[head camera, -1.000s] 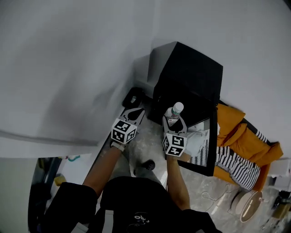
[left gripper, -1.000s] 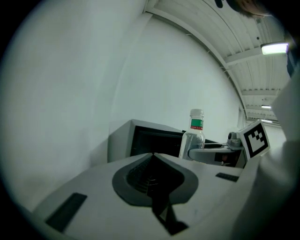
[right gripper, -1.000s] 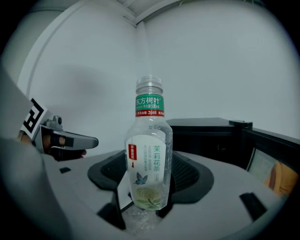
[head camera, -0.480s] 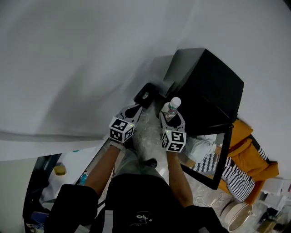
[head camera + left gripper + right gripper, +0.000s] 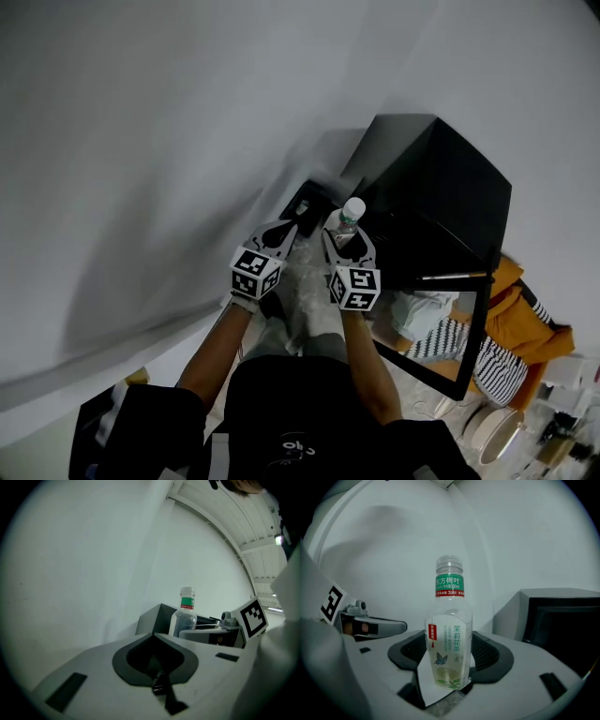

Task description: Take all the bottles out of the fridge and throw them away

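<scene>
Head view: the right gripper (image 5: pixel 342 234) is clamped on an upright clear bottle (image 5: pixel 352 214), white cap up. The bottle is held in the air in front of the black fridge (image 5: pixel 441 178), whose door (image 5: pixel 469 328) hangs open. The left gripper (image 5: pixel 284 230) is just beside it. A dark boxy thing (image 5: pixel 305 200) sits by the fridge's left corner against the wall; it may be the bin, cannot tell. Left gripper view: jaws closed together, nothing between them, bottle visible beyond. Right gripper view: jaws pinch the bottle low on its label. The step looks like carrying it to the bin. The low grip probably leaves it top-heavy, so the person should keep the squeeze firm, hold the bottle vertical and centre it over the opening before release.
</scene>
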The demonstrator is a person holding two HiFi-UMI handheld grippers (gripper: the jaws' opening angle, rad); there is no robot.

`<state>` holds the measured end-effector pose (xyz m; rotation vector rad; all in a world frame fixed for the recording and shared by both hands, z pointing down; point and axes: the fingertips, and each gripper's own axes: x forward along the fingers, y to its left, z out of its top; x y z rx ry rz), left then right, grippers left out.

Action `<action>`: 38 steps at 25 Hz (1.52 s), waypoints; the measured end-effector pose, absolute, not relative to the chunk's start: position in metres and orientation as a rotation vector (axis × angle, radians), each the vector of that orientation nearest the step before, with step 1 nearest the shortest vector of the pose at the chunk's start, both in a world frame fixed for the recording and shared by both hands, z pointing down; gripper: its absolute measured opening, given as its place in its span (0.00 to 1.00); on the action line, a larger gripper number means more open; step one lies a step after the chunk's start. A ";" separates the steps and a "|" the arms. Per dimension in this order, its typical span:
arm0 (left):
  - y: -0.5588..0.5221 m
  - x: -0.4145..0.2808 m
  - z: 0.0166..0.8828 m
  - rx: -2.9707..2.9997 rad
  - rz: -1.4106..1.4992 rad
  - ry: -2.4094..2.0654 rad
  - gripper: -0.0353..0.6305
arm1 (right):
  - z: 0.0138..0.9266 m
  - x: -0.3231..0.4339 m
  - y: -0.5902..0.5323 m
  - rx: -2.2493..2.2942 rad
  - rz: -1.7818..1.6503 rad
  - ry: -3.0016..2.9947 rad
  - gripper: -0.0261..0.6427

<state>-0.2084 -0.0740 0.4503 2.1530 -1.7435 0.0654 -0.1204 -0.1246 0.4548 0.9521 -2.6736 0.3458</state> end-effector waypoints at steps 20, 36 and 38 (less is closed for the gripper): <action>-0.113 -0.225 0.466 2.060 0.092 -1.796 0.06 | 0.480 -0.152 -0.176 0.805 0.404 -2.676 0.48; -0.152 -0.214 0.501 2.006 0.112 -1.796 0.06 | 0.521 -0.149 -0.215 0.743 0.461 -2.654 0.49; -0.160 -0.217 0.513 2.003 0.124 -1.793 0.06 | 0.534 -0.155 -0.225 0.739 0.471 -2.653 0.48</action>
